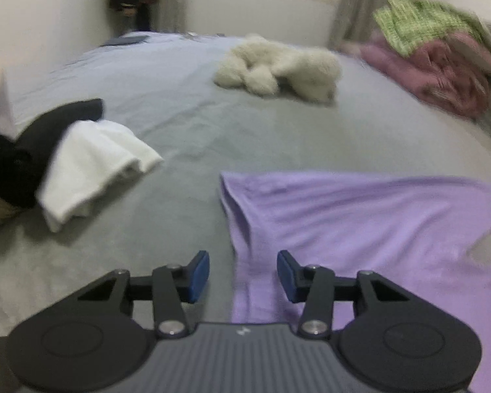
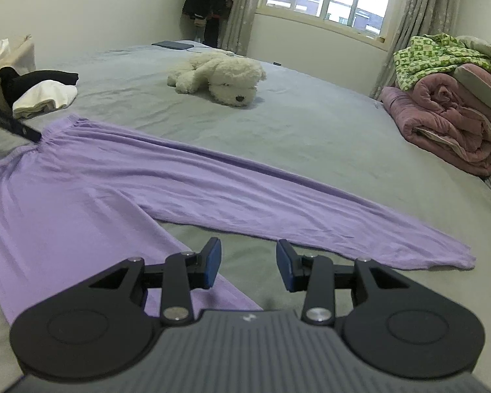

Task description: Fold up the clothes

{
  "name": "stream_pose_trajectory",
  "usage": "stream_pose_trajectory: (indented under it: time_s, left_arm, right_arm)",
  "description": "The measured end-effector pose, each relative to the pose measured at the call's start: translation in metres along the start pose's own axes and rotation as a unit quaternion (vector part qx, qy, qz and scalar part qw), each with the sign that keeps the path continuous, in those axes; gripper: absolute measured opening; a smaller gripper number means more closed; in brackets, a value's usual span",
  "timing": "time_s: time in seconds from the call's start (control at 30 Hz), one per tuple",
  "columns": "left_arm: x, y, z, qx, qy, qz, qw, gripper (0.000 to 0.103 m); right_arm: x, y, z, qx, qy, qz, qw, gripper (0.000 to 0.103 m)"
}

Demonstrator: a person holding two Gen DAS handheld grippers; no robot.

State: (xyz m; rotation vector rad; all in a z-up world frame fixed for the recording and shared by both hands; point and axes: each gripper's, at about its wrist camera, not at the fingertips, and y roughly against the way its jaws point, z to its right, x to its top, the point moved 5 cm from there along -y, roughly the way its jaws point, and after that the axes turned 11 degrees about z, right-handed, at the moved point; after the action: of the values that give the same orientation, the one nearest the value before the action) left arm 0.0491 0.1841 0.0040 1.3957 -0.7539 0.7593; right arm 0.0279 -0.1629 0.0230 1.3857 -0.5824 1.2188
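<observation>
Light purple trousers [image 2: 114, 170] lie spread flat on the grey bed sheet [image 2: 311, 131], waistband to the left and both legs running right. My right gripper [image 2: 248, 267] hovers open over the fork between the two legs, with bare sheet between its blue pads. In the left wrist view the trousers [image 1: 360, 222] fill the lower right. My left gripper [image 1: 243, 275] stands open just above their left edge, and the pads touch nothing. One dark left finger [image 2: 16, 126] shows at the waistband in the right wrist view.
A folded white cloth [image 1: 91, 170] and a black garment [image 1: 32, 140] lie at the left. A white plush dog [image 2: 219, 78] rests mid-bed. A rolled pink quilt [image 2: 448, 124] with a green checked blanket [image 2: 435, 55] sits at the right edge, with a window behind.
</observation>
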Motion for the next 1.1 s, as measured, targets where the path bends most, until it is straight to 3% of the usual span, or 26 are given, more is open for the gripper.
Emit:
stream_pose_trajectory:
  time_s: [0.1,0.17,0.27,0.47,0.63,0.77,1.0,1.1]
  left_arm:
    - [-0.007,-0.008,0.008,0.014,-0.037,-0.018,0.9991,0.047]
    - [-0.009,-0.007,0.014,0.012,-0.054,-0.017,0.9983,0.032]
    - [-0.009,-0.004,0.019,0.023,-0.079,-0.009,0.9966,0.021]
    - [-0.003,-0.003,0.009,0.050,-0.057,-0.006,0.9971,0.005]
    - [-0.003,-0.005,0.011,0.051,-0.057,-0.010,0.9970,0.005]
    - [-0.002,-0.005,-0.002,0.051,-0.022,-0.013,0.9984,0.005]
    - [-0.003,-0.008,0.003,0.062,-0.037,-0.010,0.9973,0.005]
    - [-0.003,-0.008,0.003,0.052,-0.035,-0.010,0.9980,0.010]
  right_arm:
    - [0.000,0.000,-0.001,0.003,0.001,-0.002,1.000,0.041]
    - [0.000,-0.001,-0.001,0.002,0.000,-0.002,1.000,0.041]
    - [0.000,-0.002,0.001,-0.001,-0.004,-0.003,1.000,0.041]
    - [0.000,-0.004,0.000,-0.004,-0.005,-0.005,1.000,0.041]
    - [-0.001,-0.005,-0.003,0.000,-0.006,-0.008,1.000,0.041]
    - [0.000,-0.006,0.000,-0.001,-0.009,-0.008,1.000,0.041]
    - [-0.002,-0.005,0.000,0.001,-0.011,-0.009,1.000,0.041]
    - [-0.002,-0.006,-0.001,0.004,-0.011,-0.012,1.000,0.041]
